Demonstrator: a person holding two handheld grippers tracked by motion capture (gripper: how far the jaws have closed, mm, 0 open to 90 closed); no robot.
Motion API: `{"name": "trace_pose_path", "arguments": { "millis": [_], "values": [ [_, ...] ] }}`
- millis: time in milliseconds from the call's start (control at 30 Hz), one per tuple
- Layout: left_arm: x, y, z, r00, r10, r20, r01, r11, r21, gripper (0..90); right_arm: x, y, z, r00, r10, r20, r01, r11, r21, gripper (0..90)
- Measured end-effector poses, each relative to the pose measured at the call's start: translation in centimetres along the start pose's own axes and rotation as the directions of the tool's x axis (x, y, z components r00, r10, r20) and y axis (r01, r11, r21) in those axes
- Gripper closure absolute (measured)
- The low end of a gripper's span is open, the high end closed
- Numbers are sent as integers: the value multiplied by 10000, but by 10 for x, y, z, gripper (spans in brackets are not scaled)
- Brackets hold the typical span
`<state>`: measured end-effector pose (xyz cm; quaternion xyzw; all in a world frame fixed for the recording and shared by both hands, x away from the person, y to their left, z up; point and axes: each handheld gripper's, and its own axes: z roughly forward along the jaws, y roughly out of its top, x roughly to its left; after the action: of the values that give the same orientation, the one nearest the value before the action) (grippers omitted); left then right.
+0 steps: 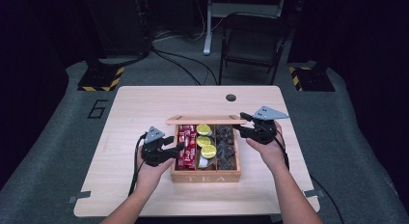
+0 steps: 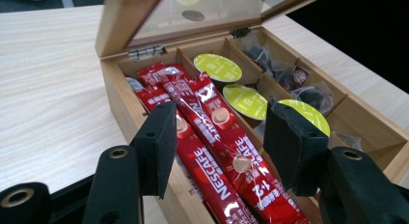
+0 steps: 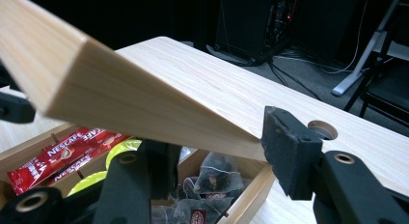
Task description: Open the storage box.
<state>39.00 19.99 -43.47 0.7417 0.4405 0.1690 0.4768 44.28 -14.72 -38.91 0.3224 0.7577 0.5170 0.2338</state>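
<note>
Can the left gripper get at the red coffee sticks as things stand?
Probably yes. The right gripper holds the lid up, so the box is open, and the left gripper has its jaws apart just above the red coffee sticks with nothing between.

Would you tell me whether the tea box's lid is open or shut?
Open: the lid is raised off the tea box, gripped by the right tool, exposing the compartments.

Wooden box point(image 1: 206, 175) mid-table point(image 1: 135, 108): sachets point(image 1: 186, 147) left, 3 capsules point(image 1: 203, 140) centre, probably tea bags point(image 1: 224, 147) right.
</note>
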Motion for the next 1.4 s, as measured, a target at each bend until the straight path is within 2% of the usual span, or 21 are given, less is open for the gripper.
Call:
{"name": "trace_pose_path", "arguments": {
  "millis": [133, 233, 367, 500, 567, 600, 667, 733, 833, 867, 900, 967, 1000, 1033, 1067, 1100, 1133, 1200, 1267, 1333, 1400],
  "values": [
    [-4, -2, 8, 9998, 56, -199, -54, 9999, 113, 481, 0, 0, 0, 10000, -43, 18, 43, 10000, 15, 491],
    [-7, -4, 16, 9996, -115, -261, 118, 9999, 100, 491, 0, 0, 0, 10000, -62, 29, 62, 10000, 35, 491],
    [-8, -5, 25, 9987, -85, -497, 95, 9998, 199, 510, 0, 0, 0, 10000, -55, 20, 55, 10000, 31, 491],
    [-7, -7, 33, 9975, -316, -632, 332, 9992, 242, 523, 0, 0, 0, 10000, -57, -43, 57, 10000, 36, 491],
    [-6, -8, 36, 9983, -69, -575, 95, 9990, 439, 550, 0, 0, 0, 10000, -13, 7, 12, 10000, 27, 491],
    [-8, -9, 38, 9980, -173, -609, 198, 9990, 401, 558, 0, 0, 0, 10000, -56, 6, 56, 10000, 30, 490],
    [-8, -9, 42, 9974, -26, -715, 65, 9985, 545, 566, 0, 0, 0, 10000, -64, 8, 64, 10000, 46, 490],
    [-9, -10, 45, 9962, -242, -831, 284, 9984, 497, 565, 0, 0, 0, 10000, -69, 16, 69, 10000, 55, 491],
    [-9, -11, 49, 9950, -252, -962, 297, 9985, 453, 564, 1, 0, -1, 10000, -68, 23, 68, 9999, 74, 491],
    [-10, -10, 49, 9955, -222, -922, 269, 9984, 495, 565, 1, 0, 0, 10000, -69, 21, 69, 10000, 67, 491],
    [-10, -10, 49, 9949, 32, -1010, 36, 9977, 678, 572, 1, 0, -1, 10000, -69, 21, 69, 10000, 70, 491],
    [-11, -10, 50, 9934, 235, -1121, -161, 9976, 668, 593, 0, 0, 0, 10000, -53, 17, 53, 10000, 63, 491],
    [-12, -11, 51, 9932, 247, -1135, -162, 9971, 748, 602, 0, 0, 0, 10000, -60, 18, 60, 10000, 60, 491],
    [-11, -10, 51, 9916, 487, -1198, -392, 9960, 799, 615, 0, 0, 0, 10000, -61, 19, 61, 10000, 62, 491],
    [-11, -10, 51, 9905, 499, -1282, -400, 9961, 783, 632, 0, 0, -1, 10000, -62, 21, 62, 10000, 64, 491],
    [-12, -11, 52, 9918, 283, -1248, -193, 9972, 728, 648, 0, 0, 0, 10000, -66, 18, 66, 10000, 71, 491],
    [-12, -11, 52, 9917, 324, -1242, -230, 9968, 767, 676, 0, 0, 0, 10000, -62, 18, 62, 10000, 59, 491],
    [-12, -10, 53, 9900, 659, -1247, -549, 9945, 892, 702, 0, 0, 0, 10000, -54, 23, 54, 10000, 58, 491],
    [-12, -10, 54, 9886, 802, -1277, -691, 9936, 895, 731, 1, 0, -1, 10000, -60, 22, 60, 10000, 69, 491],
    [-11, -11, 54, 9919, 720, -1047, -610, 9926, 1047, 767, 1, 0, 0, 10000, -61, 27, 61, 10000, 57, 491],
    [-12, -11, 55, 9940, 541, -948, -454, 9948, 915, 799, 1, 0, 0, 10000, -58, 24, 58, 10000, 58, 491]
  ]
}}
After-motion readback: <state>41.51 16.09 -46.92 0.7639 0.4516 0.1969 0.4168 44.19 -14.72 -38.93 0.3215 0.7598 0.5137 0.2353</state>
